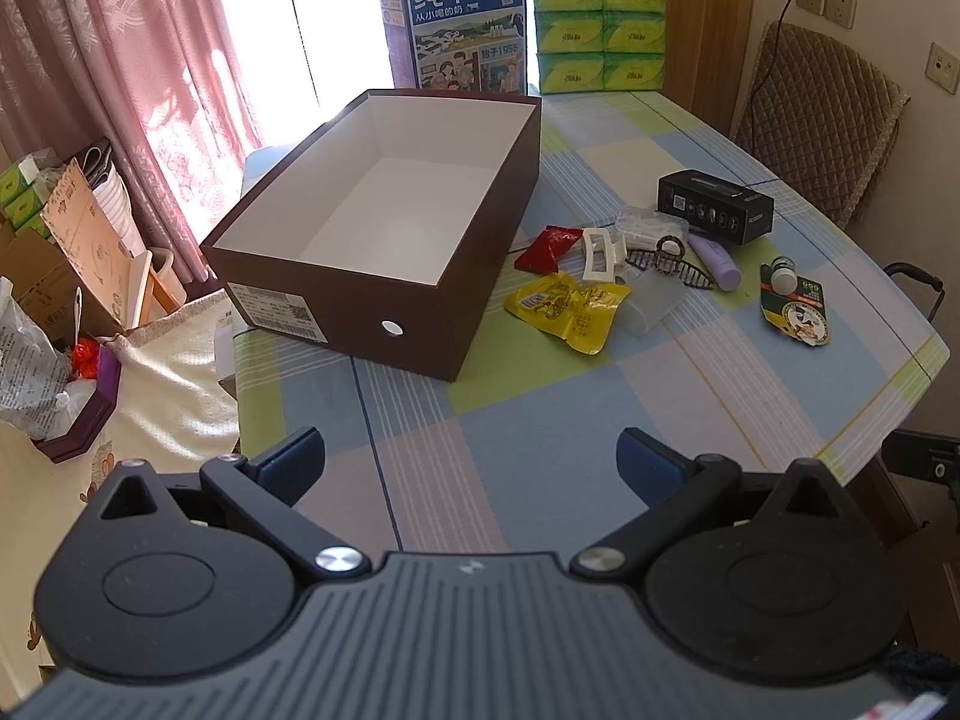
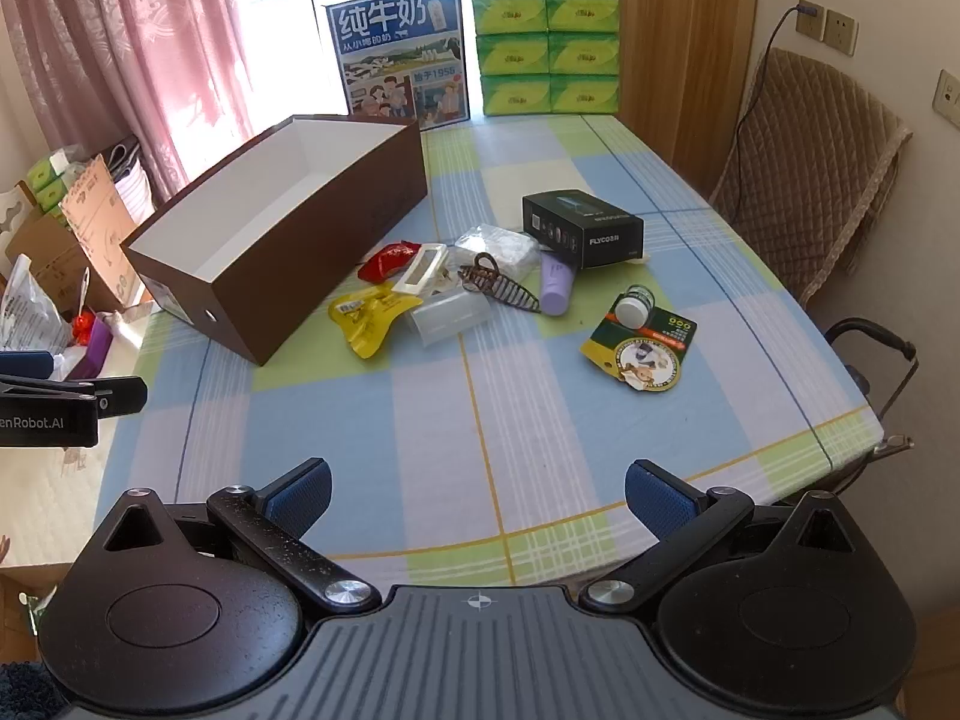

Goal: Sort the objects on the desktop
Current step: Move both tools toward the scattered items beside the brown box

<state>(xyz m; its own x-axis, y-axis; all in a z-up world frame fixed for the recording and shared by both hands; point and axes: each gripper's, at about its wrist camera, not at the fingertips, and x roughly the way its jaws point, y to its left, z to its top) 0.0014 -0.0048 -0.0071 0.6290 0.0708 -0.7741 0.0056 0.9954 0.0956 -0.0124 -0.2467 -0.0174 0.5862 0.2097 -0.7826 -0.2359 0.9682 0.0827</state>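
Note:
An empty brown box (image 1: 384, 222) with a white inside stands on the checked tablecloth; it also shows in the right wrist view (image 2: 324, 228). Right of it lies a heap: a yellow packet (image 2: 366, 318), red packet (image 2: 390, 258), white hair clip (image 2: 420, 267), brown hair clip (image 2: 501, 285), clear case (image 2: 450, 318), purple tube (image 2: 557, 288), black box (image 2: 582, 228), small white-capped bottle (image 2: 633, 306) on a green card (image 2: 645, 351). My left gripper (image 1: 471, 468) is open and empty above the near table edge. My right gripper (image 2: 477, 501) is open and empty, well short of the heap.
A blue milk carton (image 2: 402, 54) and stacked green tissue packs (image 2: 546, 51) stand at the table's far end. A padded chair (image 2: 810, 192) stands on the right. Cardboard boxes and bags (image 1: 66, 276) crowd the floor on the left. The left gripper (image 2: 54, 399) shows at the right view's left edge.

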